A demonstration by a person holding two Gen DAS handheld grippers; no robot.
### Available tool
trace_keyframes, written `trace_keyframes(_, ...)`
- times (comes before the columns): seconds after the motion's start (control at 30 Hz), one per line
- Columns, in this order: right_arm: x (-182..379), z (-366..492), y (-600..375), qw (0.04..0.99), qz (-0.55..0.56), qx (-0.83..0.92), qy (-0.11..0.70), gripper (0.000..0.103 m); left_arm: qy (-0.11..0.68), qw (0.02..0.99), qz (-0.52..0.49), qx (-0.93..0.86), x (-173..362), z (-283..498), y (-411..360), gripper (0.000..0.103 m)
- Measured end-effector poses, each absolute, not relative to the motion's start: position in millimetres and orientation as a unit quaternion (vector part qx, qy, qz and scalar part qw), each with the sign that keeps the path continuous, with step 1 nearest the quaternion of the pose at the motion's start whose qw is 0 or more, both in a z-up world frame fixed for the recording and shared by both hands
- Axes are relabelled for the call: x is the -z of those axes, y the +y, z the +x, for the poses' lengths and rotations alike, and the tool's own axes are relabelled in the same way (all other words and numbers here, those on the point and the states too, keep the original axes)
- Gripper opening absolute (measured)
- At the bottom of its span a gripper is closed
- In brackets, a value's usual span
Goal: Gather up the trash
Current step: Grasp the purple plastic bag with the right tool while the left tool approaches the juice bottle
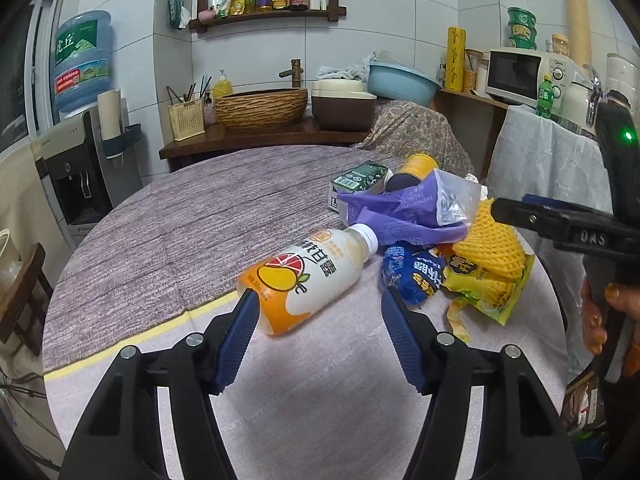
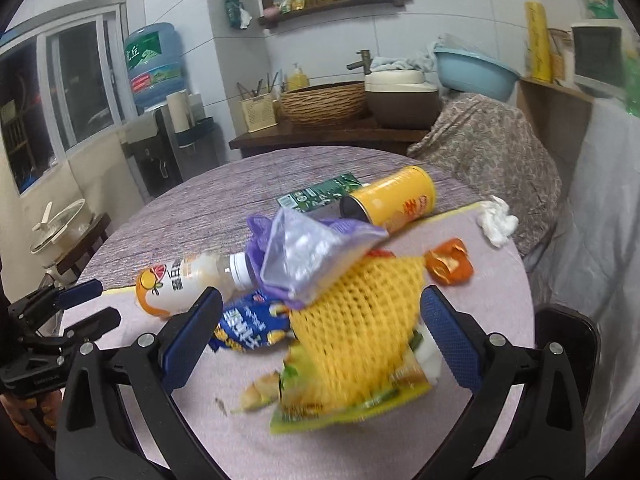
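I have the left gripper (image 1: 316, 312) down low over the table (image 1: 168, 216), jaws spread to either side of the bottle (image 1: 308, 276). The bottle lies on its side near the table's near edge, cap toward the trash pile. My left pad (image 1: 240, 328) looks to be at or against the bottle's base, but the right pad is clear of it, so nothing is pinched yet. I came at the base end because, as I judge it, that end is free of the other litter.

The right gripper (image 2: 320, 328) is spread too, straddling the yellow net (image 2: 360, 312), which sits on a snack bag (image 2: 320, 404) near the table's right edge. The pads do not press on it. The net is blurred, so I cannot say how close the pads are.

The remaining trash lies heaped toward the far right side: a purple bag (image 2: 312, 256), a blue wrapper (image 2: 248, 324), a yellow can (image 2: 396, 200) on its side, a green carton (image 2: 320, 196), an orange wrapper (image 2: 448, 266) and a tissue (image 2: 496, 220) at the edge. I see no bin in either view.
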State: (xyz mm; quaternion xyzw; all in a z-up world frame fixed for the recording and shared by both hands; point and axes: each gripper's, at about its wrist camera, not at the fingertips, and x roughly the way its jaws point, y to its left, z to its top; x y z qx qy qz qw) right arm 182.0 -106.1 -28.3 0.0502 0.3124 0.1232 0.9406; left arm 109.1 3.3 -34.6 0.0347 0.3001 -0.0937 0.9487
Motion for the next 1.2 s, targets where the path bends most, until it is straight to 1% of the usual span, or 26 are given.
trace_keyframes(0.23,41,227,-92,0.925,0.039,-0.119,0.357,0.098,0.313,0.942,0.059,0.103,37,122,5,0.063)
trace_keyframes(0.3,47,237,-91,0.921,0.047,-0.114,0.368,0.098,0.317,0.94,0.056,0.11,38,126,4,0.065)
trace_keyframes(0.37,51,241,-91,0.92,0.052,-0.115,0.371,0.087,0.321,0.939,0.057,0.113,39,130,5,0.068)
trace_keyframes(0.4,52,242,-91,0.919,0.057,-0.119,0.371,0.072,0.323,0.938,0.061,0.112,39,132,5,0.069)
trace_keyframes(0.43,53,242,-92,0.918,0.063,-0.124,0.371,0.065,0.325,0.937,0.063,0.112,39,134,6,0.071)
trace_keyframes(0.5,54,242,-93,0.917,0.076,-0.138,0.367,0.057,0.327,0.935,0.064,0.116,40,136,7,0.074)
trace_keyframes(0.53,53,242,-93,0.917,0.077,-0.141,0.365,0.054,0.329,0.935,0.063,0.119,40,138,8,0.075)
trace_keyframes(0.57,53,241,-93,0.918,0.076,-0.142,0.363,0.053,0.33,0.934,0.064,0.12,39,139,8,0.076)
trace_keyframes(0.63,51,237,-93,0.919,0.073,-0.15,0.356,0.044,0.332,0.933,0.068,0.124,40,141,8,0.08)
trace_keyframes(0.77,44,230,-91,0.919,0.075,-0.175,0.345,0.034,0.338,0.926,0.099,0.139,38,148,4,0.086)
trace_keyframes(0.8,43,229,-91,0.918,0.079,-0.184,0.343,0.028,0.339,0.923,0.11,0.143,38,150,2,0.087)
trace_keyframes(0.93,33,220,-89,0.924,0.068,-0.181,0.33,0.024,0.356,0.907,0.154,0.161,39,164,-8,0.087)
trace_keyframes(1.2,18,206,-91,0.933,0.049,-0.18,0.309,0.022,0.408,0.852,0.268,0.188,60,193,-34,0.087)
